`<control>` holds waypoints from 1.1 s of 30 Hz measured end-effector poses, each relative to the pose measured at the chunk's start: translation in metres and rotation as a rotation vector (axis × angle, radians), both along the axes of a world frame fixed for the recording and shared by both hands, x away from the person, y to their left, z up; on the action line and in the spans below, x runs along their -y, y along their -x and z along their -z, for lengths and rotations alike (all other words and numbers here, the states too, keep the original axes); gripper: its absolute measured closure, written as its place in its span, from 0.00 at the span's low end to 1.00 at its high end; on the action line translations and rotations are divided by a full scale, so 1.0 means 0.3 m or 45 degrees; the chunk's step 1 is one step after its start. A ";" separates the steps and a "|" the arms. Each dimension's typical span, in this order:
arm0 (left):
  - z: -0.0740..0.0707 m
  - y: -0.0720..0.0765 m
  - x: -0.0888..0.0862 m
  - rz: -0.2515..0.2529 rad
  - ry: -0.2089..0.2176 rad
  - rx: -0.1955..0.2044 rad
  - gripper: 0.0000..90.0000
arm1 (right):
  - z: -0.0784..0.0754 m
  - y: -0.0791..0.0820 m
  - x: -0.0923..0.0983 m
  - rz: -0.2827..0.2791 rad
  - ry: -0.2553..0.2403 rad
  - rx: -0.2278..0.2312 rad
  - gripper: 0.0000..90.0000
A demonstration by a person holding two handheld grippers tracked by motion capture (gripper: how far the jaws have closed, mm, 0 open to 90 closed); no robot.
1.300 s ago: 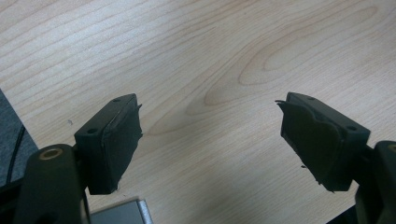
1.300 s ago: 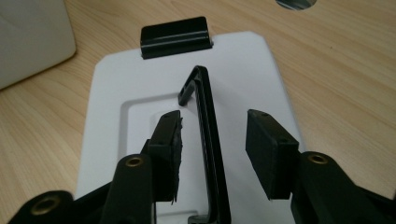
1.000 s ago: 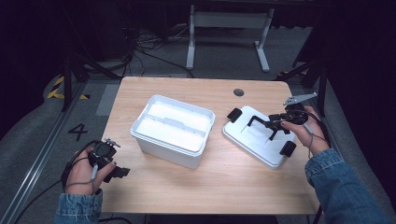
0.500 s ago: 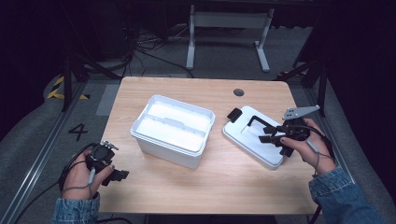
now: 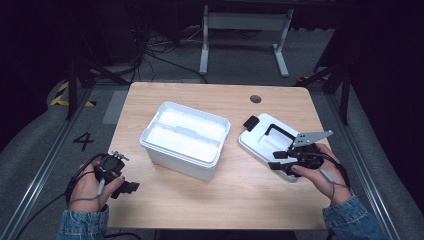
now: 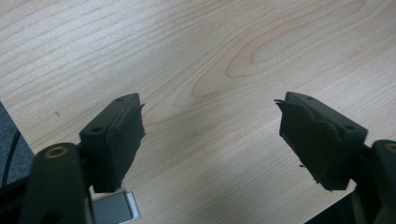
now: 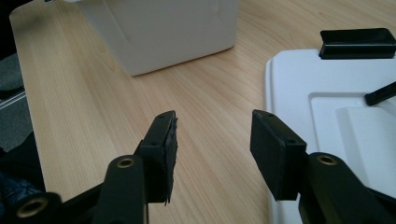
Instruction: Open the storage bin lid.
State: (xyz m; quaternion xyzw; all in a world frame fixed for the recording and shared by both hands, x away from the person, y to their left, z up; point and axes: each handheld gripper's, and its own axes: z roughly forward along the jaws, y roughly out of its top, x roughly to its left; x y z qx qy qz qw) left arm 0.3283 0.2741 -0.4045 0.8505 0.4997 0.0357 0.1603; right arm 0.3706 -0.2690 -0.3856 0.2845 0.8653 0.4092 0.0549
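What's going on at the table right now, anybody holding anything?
Nothing is held. A person has a tool in each hand, both open. The right tool sits at the near edge of the white lid, which lies flat on the table beside the open white box. The left tool rests over bare wood at the near left corner.

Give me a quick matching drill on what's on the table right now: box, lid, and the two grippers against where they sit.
Things:
1. white box
2. lid
3. left gripper
4. right gripper

Places or states:
A. open, at the lid's near edge
B. middle of the table, open-topped, divider inside
C. open, over bare wood at the near left corner
D. flat on the table right of the box, black handle up

Pairs: 1-B, 2-D, 3-C, 4-A
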 end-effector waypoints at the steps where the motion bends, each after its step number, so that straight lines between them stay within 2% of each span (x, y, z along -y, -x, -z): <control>1: 0.001 0.001 0.001 0.001 0.001 0.003 0.26 | 0.004 0.004 -0.004 -0.001 -0.001 0.000 0.58; 8: 0.002 0.001 0.000 0.003 -0.004 0.004 0.26 | 0.032 0.028 -0.025 -0.017 -0.008 -0.010 0.57; 11: 0.003 0.003 0.002 0.009 -0.017 0.025 0.26 | 0.061 0.044 -0.041 -0.029 -0.010 -0.017 0.56; 16: 0.005 0.002 0.002 -0.008 -0.020 0.028 0.24 | 0.093 0.053 -0.054 -0.034 -0.017 -0.036 0.56; 20: 0.007 0.001 0.003 0.001 -0.029 0.032 0.24 | 0.109 0.055 -0.065 -0.031 0.006 -0.042 0.56; 28: 0.014 -0.004 0.006 0.010 -0.034 0.024 0.24 | 0.210 0.083 -0.097 -0.048 0.061 -0.067 0.55; 33: 0.016 -0.006 0.008 0.012 -0.033 0.020 0.24 | 0.231 0.101 -0.114 -0.052 0.061 -0.040 0.55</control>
